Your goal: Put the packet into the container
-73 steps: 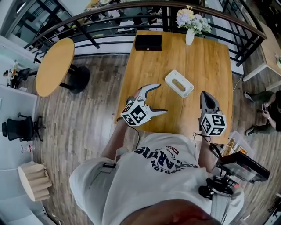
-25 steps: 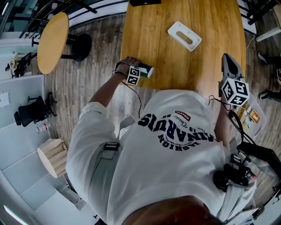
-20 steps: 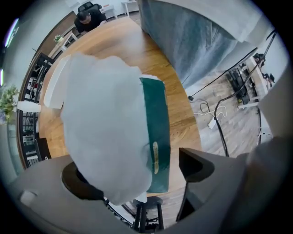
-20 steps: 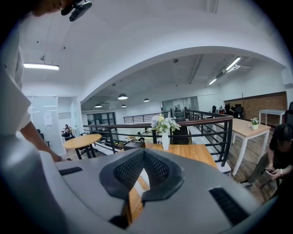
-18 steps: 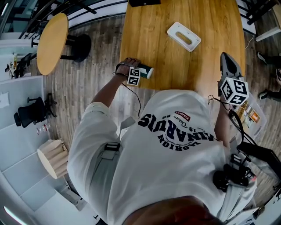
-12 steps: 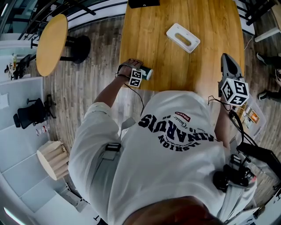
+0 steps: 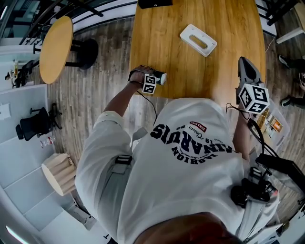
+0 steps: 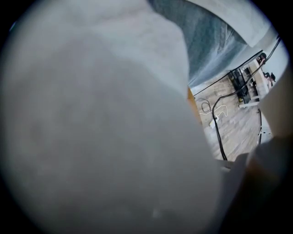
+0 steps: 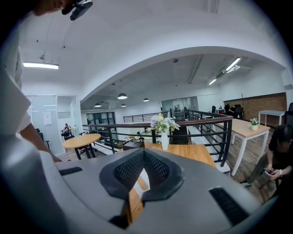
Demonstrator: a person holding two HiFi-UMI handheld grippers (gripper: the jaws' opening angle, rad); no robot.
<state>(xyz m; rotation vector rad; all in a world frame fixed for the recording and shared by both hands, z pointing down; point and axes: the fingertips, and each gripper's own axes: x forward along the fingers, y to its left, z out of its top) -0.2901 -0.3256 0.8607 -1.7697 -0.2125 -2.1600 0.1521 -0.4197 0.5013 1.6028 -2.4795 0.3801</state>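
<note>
The white oblong container (image 7: pixel 198 40) lies on the wooden table (image 7: pixel 224 28). I cannot pick out a packet on the table. My left gripper (image 7: pixel 151 82) is at the table's near left edge, only its marker cube and dark body showing. Its jaws are closing. Pale fabric (image 8: pixel 100 128) fills the left gripper view, so I cannot tell whether anything is between them. My right gripper (image 7: pixel 243 62) hovers over the table's near right corner, shut and holding nothing. In the right gripper view its fingertips (image 9: pixel 144 151) meet, and a bit of the container (image 9: pixel 143 180) shows through the gap.
A black box (image 7: pixel 155 3) sits at the table's far edge and a vase of flowers (image 9: pixel 164 137) beyond it. A clear bin with colourful packs (image 7: pixel 273 125) is at my right. A round table (image 7: pixel 55 43) and a railing (image 9: pixel 206 125) stand nearby.
The left gripper, earlier open over the table, has drawn back to the near left edge and crept slightly right. The right gripper has hardly moved.
</note>
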